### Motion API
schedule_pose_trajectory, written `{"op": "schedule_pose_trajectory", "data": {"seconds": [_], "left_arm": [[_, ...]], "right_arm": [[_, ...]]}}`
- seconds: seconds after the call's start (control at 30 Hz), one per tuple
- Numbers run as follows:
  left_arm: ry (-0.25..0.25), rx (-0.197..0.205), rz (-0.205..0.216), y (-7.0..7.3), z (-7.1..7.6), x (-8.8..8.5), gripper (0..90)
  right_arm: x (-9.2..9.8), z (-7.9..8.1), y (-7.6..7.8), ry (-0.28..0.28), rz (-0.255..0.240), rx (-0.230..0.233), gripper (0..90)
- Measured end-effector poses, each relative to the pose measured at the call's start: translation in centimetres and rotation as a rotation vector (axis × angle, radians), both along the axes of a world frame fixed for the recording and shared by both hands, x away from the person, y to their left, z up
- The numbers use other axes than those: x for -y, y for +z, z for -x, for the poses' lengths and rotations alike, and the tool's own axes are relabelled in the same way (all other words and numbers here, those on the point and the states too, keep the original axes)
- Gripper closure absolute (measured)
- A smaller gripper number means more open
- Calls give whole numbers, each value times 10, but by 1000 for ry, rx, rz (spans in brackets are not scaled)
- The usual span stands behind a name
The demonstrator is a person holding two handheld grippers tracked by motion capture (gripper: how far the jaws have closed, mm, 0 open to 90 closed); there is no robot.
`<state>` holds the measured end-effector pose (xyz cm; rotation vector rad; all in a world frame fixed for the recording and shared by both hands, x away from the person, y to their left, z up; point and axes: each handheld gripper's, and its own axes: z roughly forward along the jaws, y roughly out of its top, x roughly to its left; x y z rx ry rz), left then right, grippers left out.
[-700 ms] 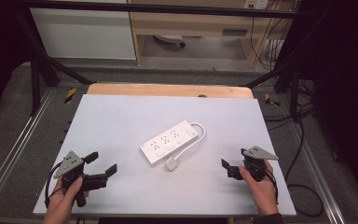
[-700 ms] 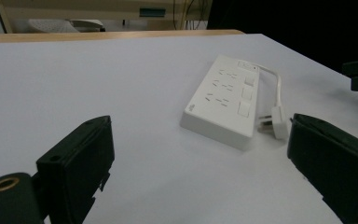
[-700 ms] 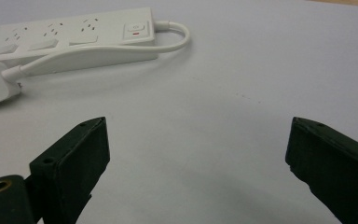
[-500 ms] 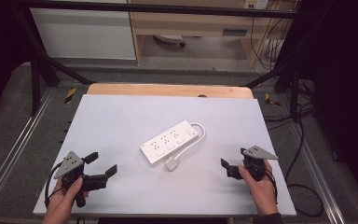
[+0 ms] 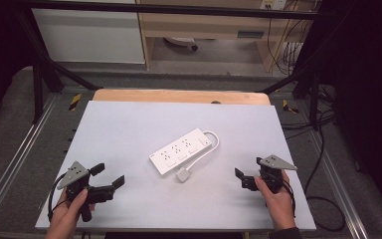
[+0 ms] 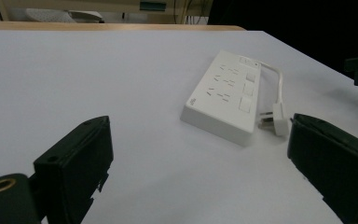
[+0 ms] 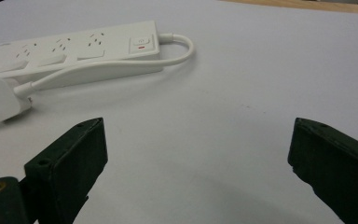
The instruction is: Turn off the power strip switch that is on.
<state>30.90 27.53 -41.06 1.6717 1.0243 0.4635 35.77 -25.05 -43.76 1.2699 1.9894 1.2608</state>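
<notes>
A white power strip (image 5: 180,150) lies at an angle in the middle of the pale table (image 5: 129,124), its short cord looping round to a white plug (image 5: 182,174) beside it. The strip (image 6: 224,95) and plug (image 6: 276,122) lie ahead of my left gripper (image 5: 107,175), which rests open near the table's front left with nothing between its jaws. Near the front right, my right gripper (image 5: 242,178) also stands open and empty, pointing toward the plug (image 7: 0,100) and strip (image 7: 74,51). Both grippers are well apart from the strip.
A wooden strip (image 5: 179,96) runs along the table's far edge. Metal rails (image 5: 10,164) flank the table on both sides, and cables (image 5: 323,209) lie on the floor at the right. A bench and cabinets stand beyond the table.
</notes>
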Motion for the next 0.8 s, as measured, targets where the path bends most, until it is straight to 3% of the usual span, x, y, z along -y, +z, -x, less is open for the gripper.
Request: {"op": "schedule_pose_trajectory", "data": {"seconds": [0.13, 0.4, 0.7, 0.8], "left_arm": [[-14, 16, -29, 0, 2, 4, 64], [-18, 8, -16, 0, 2, 6, 62], [-14, 7, -14, 0, 1, 3, 62], [-17, 5, -8, 0, 1, 4, 64]], "right_arm": [[-1, 0, 4, 9, -14, 24, 48], [-1, 0, 8, 14, -25, 71, 60], [-6, -4, 15, 35, -44, 71, 56], [-9, -6, 19, 21, -20, 79, 49]]}}
